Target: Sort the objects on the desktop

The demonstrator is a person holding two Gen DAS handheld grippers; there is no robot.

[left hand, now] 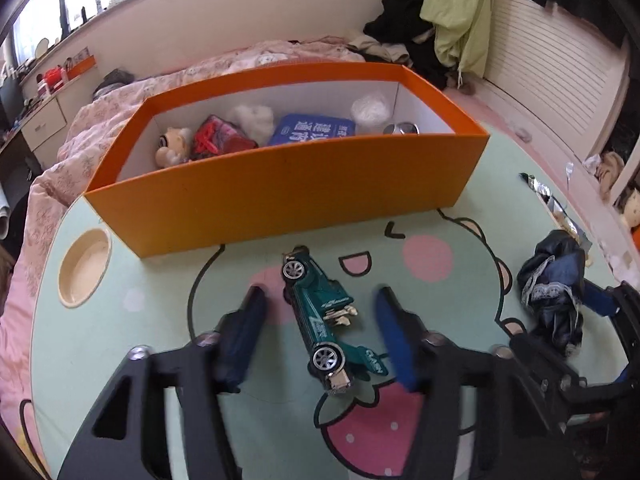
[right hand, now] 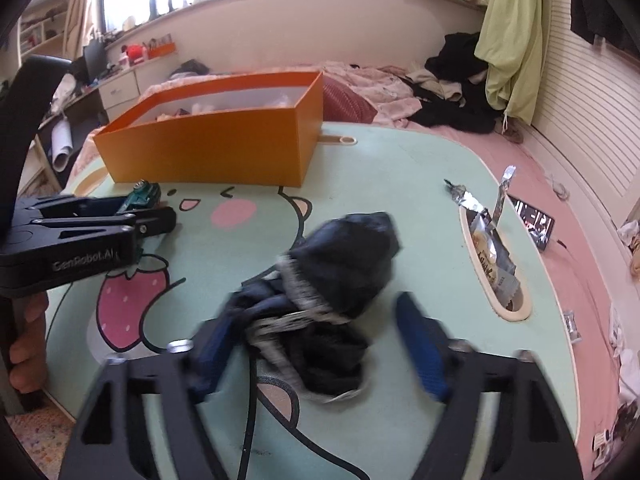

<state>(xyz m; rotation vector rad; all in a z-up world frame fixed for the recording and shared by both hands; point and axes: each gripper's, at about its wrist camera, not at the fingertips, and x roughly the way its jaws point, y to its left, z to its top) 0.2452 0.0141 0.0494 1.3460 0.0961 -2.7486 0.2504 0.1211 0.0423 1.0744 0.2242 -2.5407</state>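
Note:
A green toy car (left hand: 320, 320) lies on the mint cartoon table top (left hand: 160, 320), just in front of the orange box (left hand: 280, 200). My left gripper (left hand: 320, 292) is open and straddles the car, with a gap on each side of it. A crumpled dark blue cloth (right hand: 340, 280) with pale trim lies between the fingers of my right gripper (right hand: 312, 312), which is also open. Its left finger (right hand: 212, 352) touches the cloth, while the right finger (right hand: 420, 348) stands apart from it. The box holds a plush toy (left hand: 172, 148), a red item, a blue packet (left hand: 312, 130) and white fluff.
A round cup recess (left hand: 84, 268) sits at the table's left edge. A long slot (right hand: 496, 272) on the right holds snack wrappers, with a phone (right hand: 536, 222) beyond it. A person's hand (right hand: 28, 340) grips the left tool. A bed with pink bedding and clothes surrounds the table.

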